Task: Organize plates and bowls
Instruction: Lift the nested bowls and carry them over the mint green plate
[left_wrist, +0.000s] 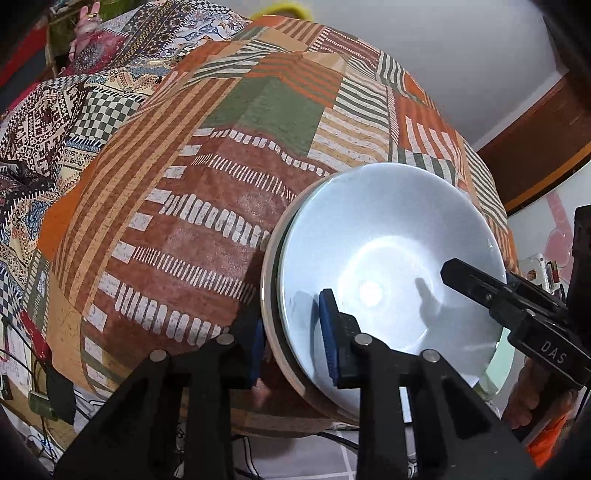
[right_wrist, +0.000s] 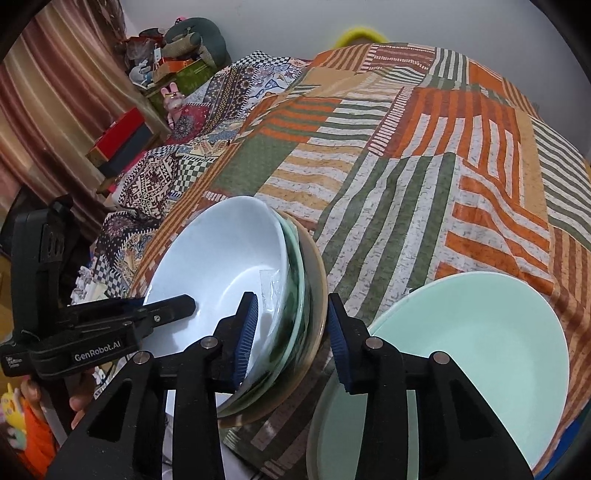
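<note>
Bed w/ patchwork sheet (right_wrist: 424, 155) in orange, green, white stripes fills most of both views; a second checkered/floral quilt (right_wrist: 236, 88) is bunched at its far side. Plain white wall (right_wrist: 295, 18) behind, brown striped curtain (right_wrist: 55, 85) on the left, dark wood door frame (left_wrist: 535, 147) at the right of the left view. Clutter in the corner: red box (right_wrist: 118, 133), stuffed toys (right_wrist: 192, 40), pink bunny figure (right_wrist: 173, 99); grey tile floor (left_wrist: 314, 458) w/ cables below the bed edge.
</note>
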